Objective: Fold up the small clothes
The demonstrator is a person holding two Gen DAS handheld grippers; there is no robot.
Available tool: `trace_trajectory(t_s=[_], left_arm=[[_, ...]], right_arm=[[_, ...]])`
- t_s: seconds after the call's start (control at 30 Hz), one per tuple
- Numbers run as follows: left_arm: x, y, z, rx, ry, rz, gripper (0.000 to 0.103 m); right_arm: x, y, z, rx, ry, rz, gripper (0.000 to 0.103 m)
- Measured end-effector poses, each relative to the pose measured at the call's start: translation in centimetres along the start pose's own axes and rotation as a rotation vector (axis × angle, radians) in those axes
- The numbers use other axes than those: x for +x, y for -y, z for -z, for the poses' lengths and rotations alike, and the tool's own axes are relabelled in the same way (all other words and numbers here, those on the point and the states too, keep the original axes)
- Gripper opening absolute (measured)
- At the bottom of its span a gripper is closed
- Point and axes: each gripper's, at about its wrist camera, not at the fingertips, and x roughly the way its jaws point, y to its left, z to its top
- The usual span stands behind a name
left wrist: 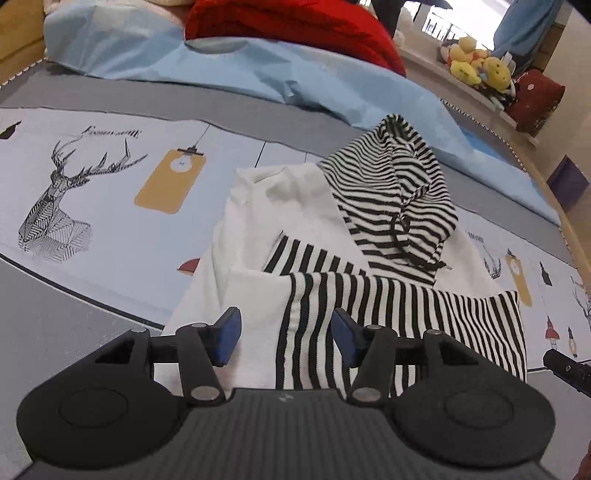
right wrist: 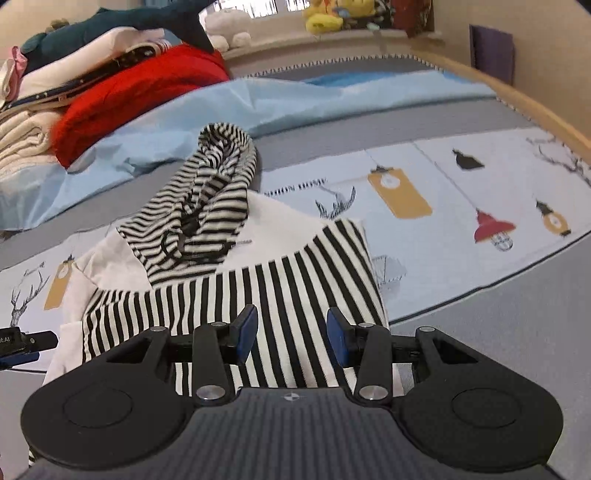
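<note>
A small white hoodie (left wrist: 258, 221) with black stripes lies on the bed (left wrist: 110, 206), on a sheet with deer and lamp pictures. It lies long, with its striped hood (left wrist: 391, 192) pointing away toward the blue blanket (left wrist: 258, 70) and red cloth (left wrist: 295, 26). Its striped sleeves are folded across the white body. The left tool (left wrist: 286, 338) is released, holding nothing. The right tool (right wrist: 291, 338) also hangs open above the stripes.

Bed (left wrist: 110, 229): hoodie (left wrist: 369, 221), blue sheet (left wrist: 258, 66), red garment (left wrist: 295, 26).
</note>
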Motion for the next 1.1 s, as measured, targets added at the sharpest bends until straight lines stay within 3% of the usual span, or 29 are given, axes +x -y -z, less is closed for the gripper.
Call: trace_trajectory(t_s=[0.2,0.4,0.63,0.83,1.1], left_arm=[[-0.5,0.3,0.1,0.033,0.02,-0.009,0.06],[-0.3,0.0,-0.2,0.026,-0.014,0.034,0.06],[0.4,0.6,-0.7,0.032,-0.023,0.022,0.057],[0.5,1.0,-1.3,0.031,-0.019,0.036,0.027],[1.4,2.1,-2.1,0.065,-0.008,0.04,0.024]], right_arm=[[-0.2,-0.3,0.1,-0.004,0.044,-0.01,0.043],[0.4,-0.9,-0.1,-0.024,0.002,-0.039,0.043],[1.4,-0.2,-0.9,0.013,-0.061,-0.03,0.043],[1.7,1.1,-1.5,0.044,-0.082,-0.039,0.043],[1.9,2.4,-2.6,0.096,-0.094,-0.101,0.017]])
